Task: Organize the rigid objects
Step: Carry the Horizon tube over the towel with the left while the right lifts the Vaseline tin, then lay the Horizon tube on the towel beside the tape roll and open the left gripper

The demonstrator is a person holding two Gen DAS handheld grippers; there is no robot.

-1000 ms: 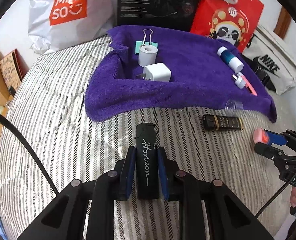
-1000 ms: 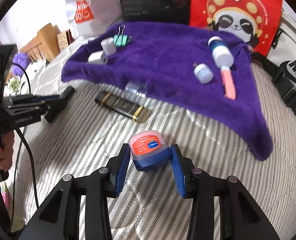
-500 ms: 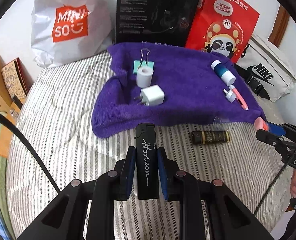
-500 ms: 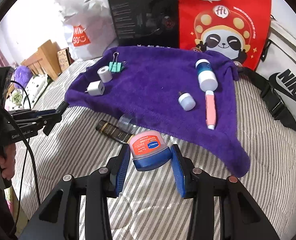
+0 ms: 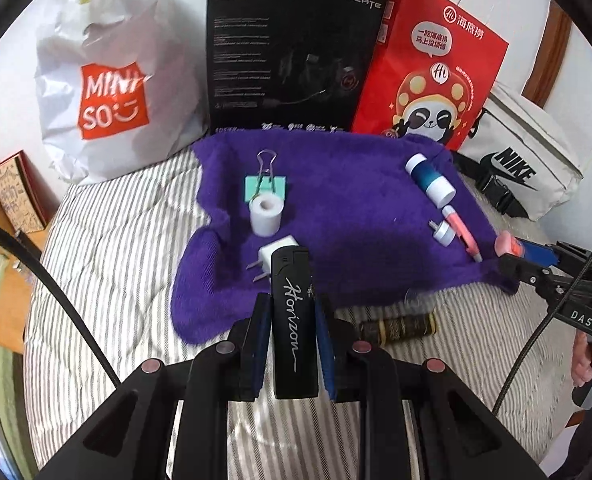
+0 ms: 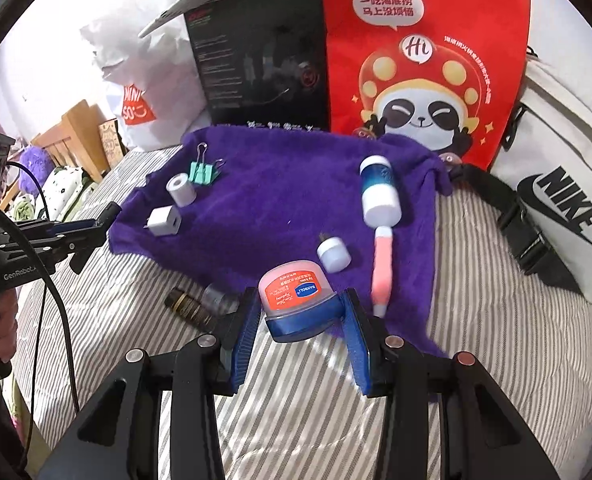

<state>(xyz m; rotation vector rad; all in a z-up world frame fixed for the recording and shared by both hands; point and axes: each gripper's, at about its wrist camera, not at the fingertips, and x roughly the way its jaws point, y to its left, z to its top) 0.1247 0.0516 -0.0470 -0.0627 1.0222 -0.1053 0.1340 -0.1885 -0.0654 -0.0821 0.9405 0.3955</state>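
A big bed with a striped cover (image 5: pixel 107 264) fills most of both views. At its far end stand a white shopping bag (image 5: pixel 111 92), a black box (image 5: pixel 291 60), a red bag with a panda on it (image 6: pixel 424 64) and a white sports bag (image 6: pixel 564 200). A purple towel (image 5: pixel 348 208) is spread on the bed in front of them. On the towel's left part lie a green clip (image 5: pixel 264 187), a small white roll (image 5: pixel 266 214) just beside the clip, and a white plug block (image 6: pixel 163 222) near the roll. On the towel's right part lie a blue and white bottle (image 6: pixel 379 190), a pink pen (image 6: pixel 382 264) and a small white cap (image 6: pixel 333 255) beside the pen. On the striped cover, just off the towel's near edge, lies a dark tube with gold bands (image 5: pixel 400 326), touching a clear little cup (image 6: pixel 215 298). The left gripper (image 5: pixel 291 348) is squeezed tight on a black lighter (image 5: pixel 293 320), held up over the towel's near edge. The right gripper (image 6: pixel 302 332) is closed on a little blue jar with a pink lid (image 6: pixel 296 300), held up above the bed by the towel's near edge.
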